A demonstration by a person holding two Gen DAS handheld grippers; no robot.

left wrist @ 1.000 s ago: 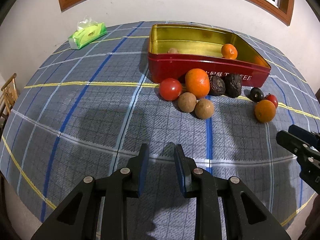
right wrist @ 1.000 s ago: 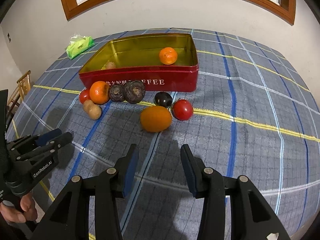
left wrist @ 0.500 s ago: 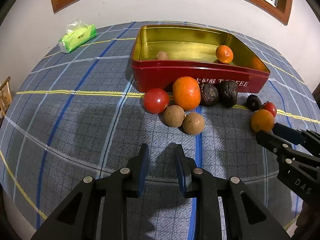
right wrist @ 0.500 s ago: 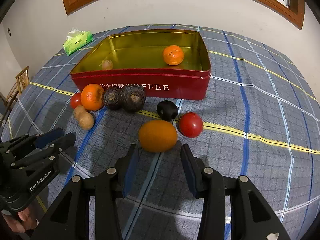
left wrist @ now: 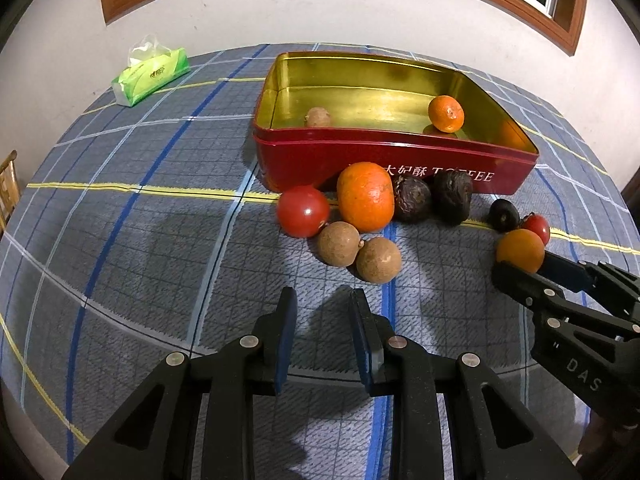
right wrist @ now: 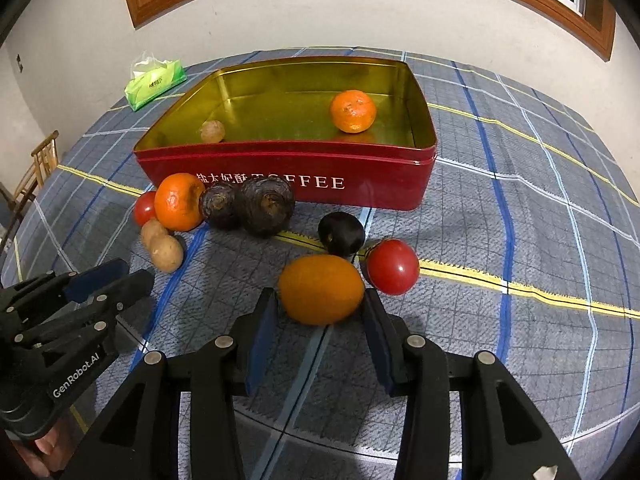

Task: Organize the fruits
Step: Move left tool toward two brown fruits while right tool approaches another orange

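Tissue pack (right wrist: 156, 79) is seen at 10 o'clock on the checked tablecloth (right wrist: 520, 240), against the wall. The left gripper (left wrist: 322, 296) is held over bare cloth at 6 o'clock in its own view; its jaws are at their narrowest, a small gap visible, nothing between them. Little change vs. a sec ago. Red tin (right wrist: 304, 176) sits at 12 o'clock, holding a small brown fruit (right wrist: 212, 131) and a mandarin (right wrist: 353, 111). In front of the tin, L to R: tomato (left wrist: 303, 211), larger mandarin (left wrist: 365, 195) with two brown fruits (left wrist: 338, 244) just below, two wrinkled dark fruits (left wrist: 452, 197), a small dark fruit (right wrist: 341, 233). The orange (right wrist: 321, 289) lies at centre of the right wrist view, a second tomato (right wrist: 393, 266) just beside it at 3 o'clock. The right gripper (right wrist: 318, 300) has been brought forward: a sec ago the orange was well ahead of the tips, now it is flanked by both fingers (right wrist: 262, 320). Jaws have just been closing slightly; whether pads press on it cannot be told.
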